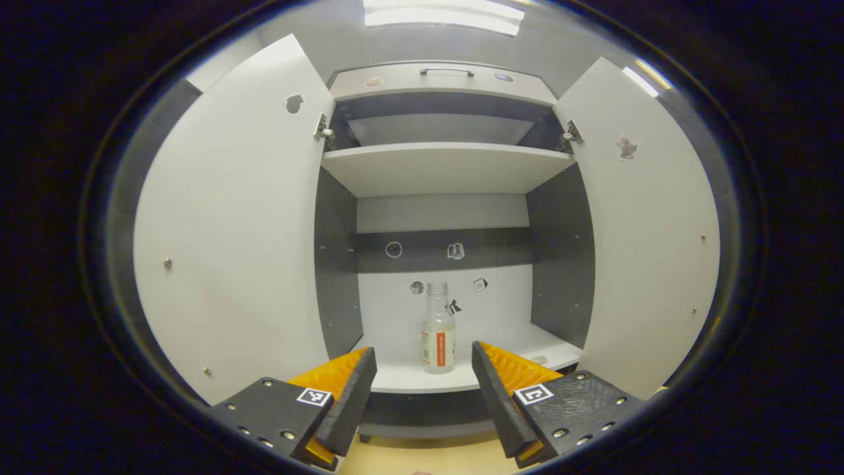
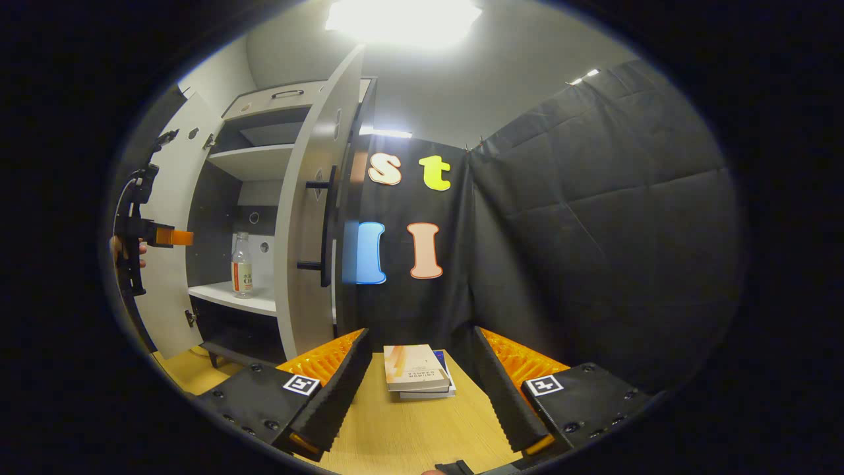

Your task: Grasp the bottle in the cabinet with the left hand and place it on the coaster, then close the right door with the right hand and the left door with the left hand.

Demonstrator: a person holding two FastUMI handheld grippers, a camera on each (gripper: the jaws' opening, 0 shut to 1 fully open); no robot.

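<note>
I hold the left gripper [image 1: 424, 369] level, jaws wide and empty, facing the clear plastic bottle [image 1: 438, 330] on the white cabinet's [image 1: 455, 168] shelf; the right gripper [image 2: 422, 363], equally wide, hovers above stacked books [image 2: 417, 371].

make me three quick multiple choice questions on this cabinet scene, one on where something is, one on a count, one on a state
1. Where does the bottle stand?
A. on the cabinet's lower shelf
B. on the upper shelf
C. on the books

2. How many cabinet doors are open?
A. none
B. one
C. two

3. How is the left gripper?
A. shut on the bottle
B. open, short of the bottle
C. shut on a door handle

Answers: 1 A, the left gripper view has the bottle upright on the lower shelf, the upper shelf bare. 2 C, the left door and the right door both swing outward. 3 B, its jaws are spread with the bottle beyond them, untouched.
</note>
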